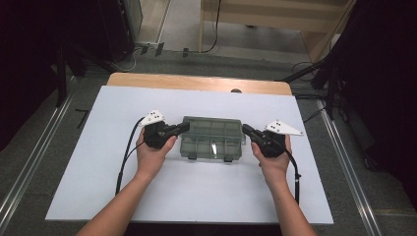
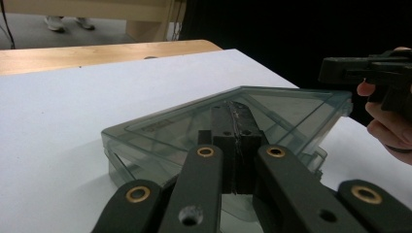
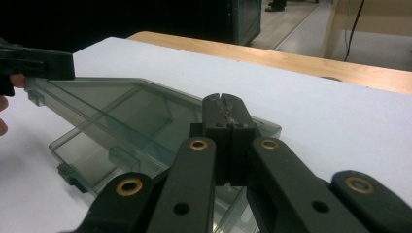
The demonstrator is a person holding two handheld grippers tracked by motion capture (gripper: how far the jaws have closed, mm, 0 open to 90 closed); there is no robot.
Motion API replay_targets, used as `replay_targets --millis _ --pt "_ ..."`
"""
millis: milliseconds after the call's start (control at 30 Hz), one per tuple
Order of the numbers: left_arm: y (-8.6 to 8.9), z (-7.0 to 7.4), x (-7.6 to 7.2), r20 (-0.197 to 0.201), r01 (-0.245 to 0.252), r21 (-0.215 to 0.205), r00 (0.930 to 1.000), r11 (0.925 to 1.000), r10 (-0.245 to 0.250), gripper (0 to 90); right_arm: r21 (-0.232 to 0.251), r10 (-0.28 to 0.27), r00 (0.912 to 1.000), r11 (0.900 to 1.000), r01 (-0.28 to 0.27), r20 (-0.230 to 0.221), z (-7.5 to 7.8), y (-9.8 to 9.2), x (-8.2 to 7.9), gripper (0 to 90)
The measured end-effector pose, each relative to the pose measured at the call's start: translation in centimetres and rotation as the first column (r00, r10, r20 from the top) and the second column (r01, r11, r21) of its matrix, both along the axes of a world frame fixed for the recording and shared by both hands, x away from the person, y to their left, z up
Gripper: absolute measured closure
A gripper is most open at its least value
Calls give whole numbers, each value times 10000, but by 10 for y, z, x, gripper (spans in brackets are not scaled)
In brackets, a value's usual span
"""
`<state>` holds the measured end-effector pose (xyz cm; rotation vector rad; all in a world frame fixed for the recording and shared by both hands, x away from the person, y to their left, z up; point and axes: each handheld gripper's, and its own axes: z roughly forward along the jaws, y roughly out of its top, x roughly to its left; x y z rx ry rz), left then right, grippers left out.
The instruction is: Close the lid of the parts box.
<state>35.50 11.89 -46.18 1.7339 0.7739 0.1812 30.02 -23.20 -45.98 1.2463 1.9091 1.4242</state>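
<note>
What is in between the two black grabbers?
The clear plastic box, lying between the left gripper and right gripper in the high view.
</note>
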Motion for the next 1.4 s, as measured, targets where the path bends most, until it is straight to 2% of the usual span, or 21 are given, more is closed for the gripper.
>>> replay_targets --millis 267,400,733,1400 --pt "1 -5 -12 144 16 -24 9999 10000 -16 898 23 94 9999 10000 -95 83 -4 4 -11 900" --pt "4 -8 -18 401 -142 -71 9991 9999 144 897 -25 93 9999 10000 -93 61 -9 5 -15 900" --pt "8 -16 -27 669 -284 111 9974 9995 276 897 -10 38 10000 10000 -38 -12 -20 5 -24 900" --pt "7 -32 -36 713 -403 519 9968 9978 365 897 -243 -27 9998 9997 22 -176 -35 8 -32 900"
